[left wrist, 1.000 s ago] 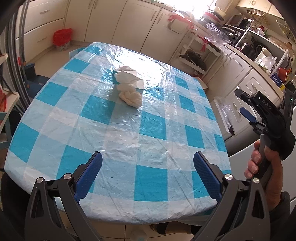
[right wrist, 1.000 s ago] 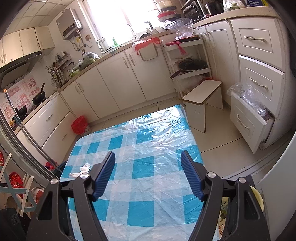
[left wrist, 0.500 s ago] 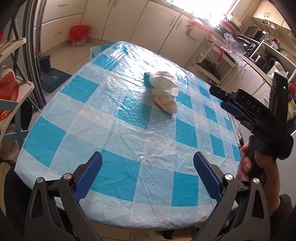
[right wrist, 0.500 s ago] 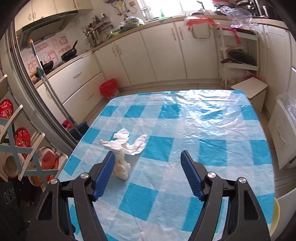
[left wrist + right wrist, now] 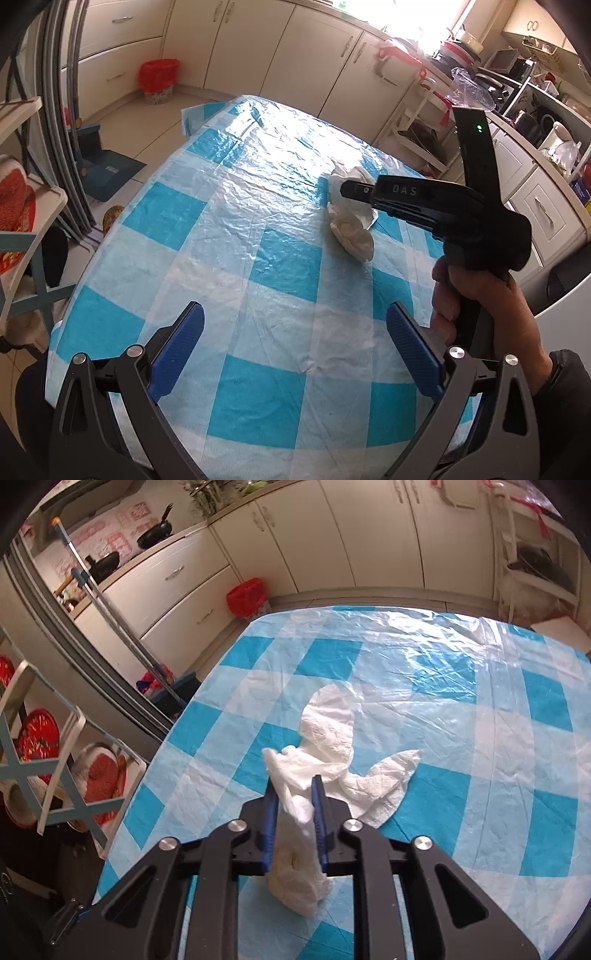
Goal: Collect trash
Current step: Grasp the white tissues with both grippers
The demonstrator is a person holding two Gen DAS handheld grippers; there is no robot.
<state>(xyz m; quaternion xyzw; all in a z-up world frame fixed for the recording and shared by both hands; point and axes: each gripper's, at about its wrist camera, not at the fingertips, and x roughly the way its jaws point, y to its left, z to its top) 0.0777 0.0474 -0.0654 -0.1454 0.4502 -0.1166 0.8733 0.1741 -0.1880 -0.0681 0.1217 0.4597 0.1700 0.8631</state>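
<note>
Blue pads of our left gripper [image 5: 295, 339] stand wide apart over the near edge of the checked cloth [image 5: 229, 236], nothing between them. Farther in, our right gripper [image 5: 294, 786] is closing its jaws on the white tissue wad [image 5: 295, 827], which sits pinched between the pads on the table, mid-cloth. A flatter tissue [image 5: 373, 786] lies touching it just beyond. Past the table, a red bin [image 5: 246, 597] stands by the cabinets.
</note>
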